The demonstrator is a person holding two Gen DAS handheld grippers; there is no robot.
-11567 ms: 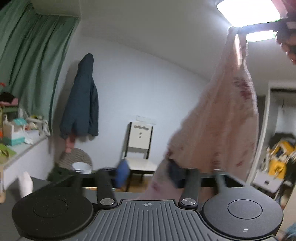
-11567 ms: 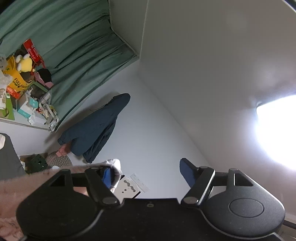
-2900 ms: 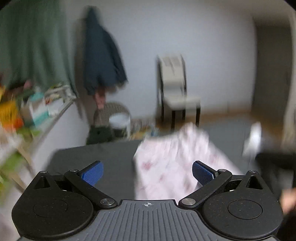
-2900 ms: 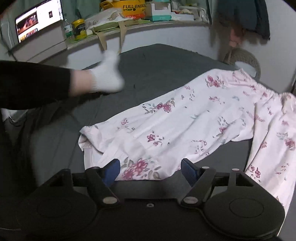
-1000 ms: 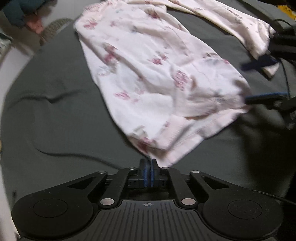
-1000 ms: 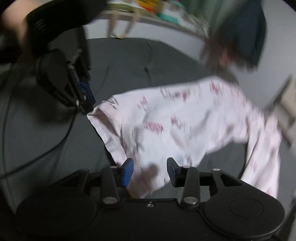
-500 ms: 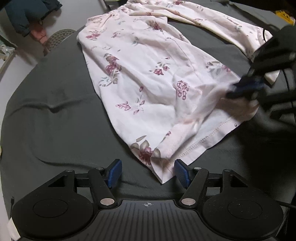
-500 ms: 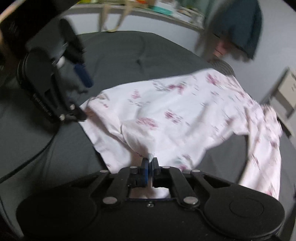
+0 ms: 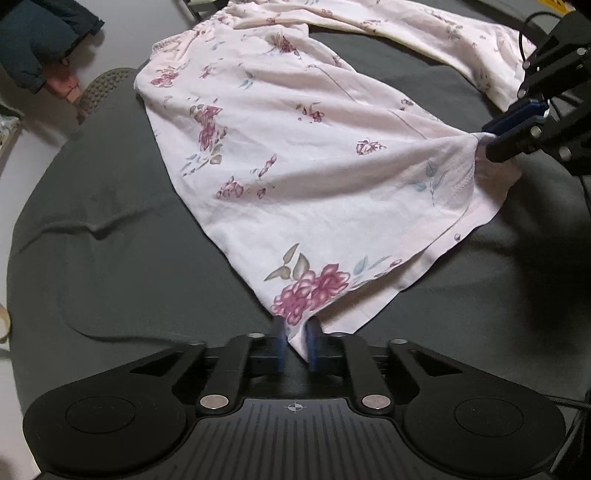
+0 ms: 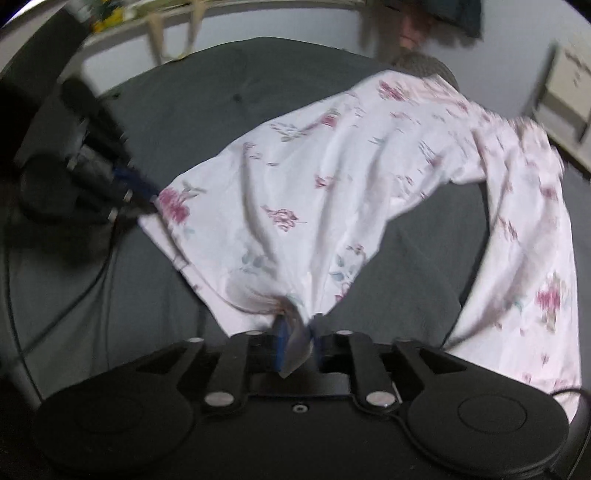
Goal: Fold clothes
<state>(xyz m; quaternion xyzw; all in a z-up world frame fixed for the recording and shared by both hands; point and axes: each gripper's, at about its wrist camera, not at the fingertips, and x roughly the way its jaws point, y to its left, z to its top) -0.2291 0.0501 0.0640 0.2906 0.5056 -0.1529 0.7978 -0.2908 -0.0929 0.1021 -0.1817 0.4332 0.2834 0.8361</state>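
Observation:
Pale pink floral trousers [image 9: 295, 155] lie spread on a dark grey bed [image 9: 110, 240]. My left gripper [image 9: 294, 345] is shut on one corner of the near leg's hem, by a large red flower print. The right gripper [image 9: 495, 138] appears at the right edge of the left wrist view, pinching the hem's other corner and lifting it. In the right wrist view the trousers [image 10: 332, 192] bunch into my right gripper [image 10: 295, 345], shut on the cloth. The left gripper [image 10: 147, 199] grips the hem at the left. The second leg [image 10: 535, 258] trails down the right side.
A dark jacket [image 9: 37, 40] hangs at the far left, above a woven round seat [image 9: 107, 85]. A pale chair [image 10: 565, 92] stands past the bed's far right. A cluttered shelf [image 10: 147, 14] runs along the back. Black cables [image 10: 74, 302] lie on the bed near the left gripper.
Half a second ago my left gripper was open around the hem corner; it has now shut on it. The right gripper stays shut on its corner, and the hem is pulled tauter between them.

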